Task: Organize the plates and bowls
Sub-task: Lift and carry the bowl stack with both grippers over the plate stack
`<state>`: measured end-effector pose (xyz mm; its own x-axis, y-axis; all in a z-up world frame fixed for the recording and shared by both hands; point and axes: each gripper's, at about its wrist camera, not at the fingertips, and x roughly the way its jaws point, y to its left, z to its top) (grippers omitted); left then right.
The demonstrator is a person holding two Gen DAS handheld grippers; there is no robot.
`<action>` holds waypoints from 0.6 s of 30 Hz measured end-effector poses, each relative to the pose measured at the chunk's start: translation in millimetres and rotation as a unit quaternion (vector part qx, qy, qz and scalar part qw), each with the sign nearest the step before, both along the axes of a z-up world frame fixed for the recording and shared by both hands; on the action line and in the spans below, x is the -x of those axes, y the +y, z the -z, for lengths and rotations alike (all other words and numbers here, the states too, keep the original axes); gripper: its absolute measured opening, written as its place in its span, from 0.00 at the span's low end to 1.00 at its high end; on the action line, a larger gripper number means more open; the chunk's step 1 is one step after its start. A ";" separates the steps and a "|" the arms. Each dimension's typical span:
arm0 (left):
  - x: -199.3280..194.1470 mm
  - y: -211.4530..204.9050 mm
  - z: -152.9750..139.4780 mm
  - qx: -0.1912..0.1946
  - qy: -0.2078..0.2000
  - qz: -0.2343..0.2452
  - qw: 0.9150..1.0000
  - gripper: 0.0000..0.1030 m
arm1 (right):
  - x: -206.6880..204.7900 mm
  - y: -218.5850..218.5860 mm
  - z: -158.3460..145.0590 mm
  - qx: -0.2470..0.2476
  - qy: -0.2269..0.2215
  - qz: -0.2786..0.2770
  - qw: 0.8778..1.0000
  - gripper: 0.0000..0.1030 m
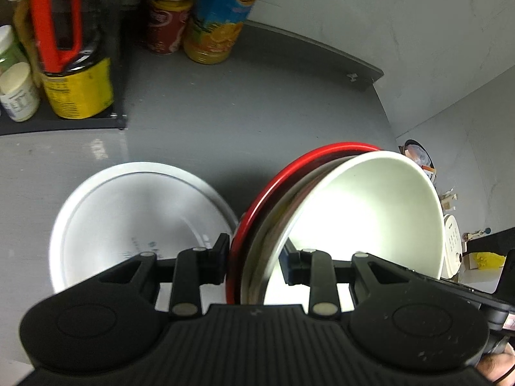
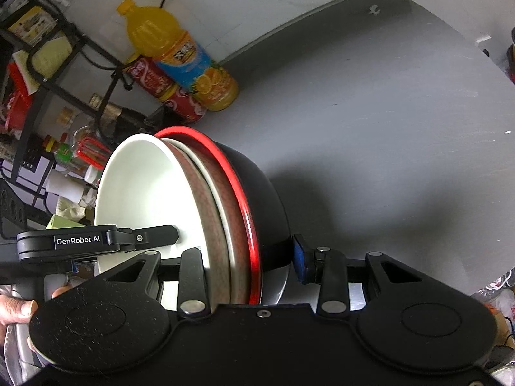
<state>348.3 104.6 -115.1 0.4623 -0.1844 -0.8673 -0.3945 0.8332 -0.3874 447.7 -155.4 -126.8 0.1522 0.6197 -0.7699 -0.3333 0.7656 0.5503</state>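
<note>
Bowls, nested and tipped on edge, fill both views: white bowl [image 1: 360, 225] innermost, a brownish speckled one next, then a bowl with red rim [image 1: 267, 199]. Left claw [image 1: 254, 257] is clamped across the stack's rims, one finger outside the red rim, the other inside the white bowl. Left view only: a white plate [image 1: 135, 218] lying flat on the grey desk [image 1: 241, 109], just left of the stack and behind the left finger. Right view only: the outer bowl's black wall [image 2: 260, 193], so red rim and black body are one bowl. Right claw [image 2: 248, 257] also pinches the stack, left finger inside the white bowl [image 2: 145, 186], blue-padded finger against the black wall. Right view also shows the left claw from the side, reaching into the white bowl, with a bare hand [image 2: 16, 312] behind it. Stack sits over the desk; contact with it can't be told. Desk back edge meets a pale wall [image 1: 386, 16]. Orange juice bottle [image 2: 180, 54] and red cans [image 2: 167, 90] stand at the back. Black rack [image 2: 74, 74] with jars and clutter sits at left.
</note>
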 end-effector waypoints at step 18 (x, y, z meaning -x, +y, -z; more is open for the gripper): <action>50.8 75.7 16.0 0.010 0.017 -0.047 0.999 0.30 | 35.5 69.1 9.2 0.009 0.011 -0.041 0.999 0.35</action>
<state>297.5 180.2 -131.1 0.4496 -0.1592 -0.8789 -0.4837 0.7839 -0.3894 412.2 -86.3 -136.0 0.0850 0.6155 -0.7835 -0.3826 0.7462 0.5447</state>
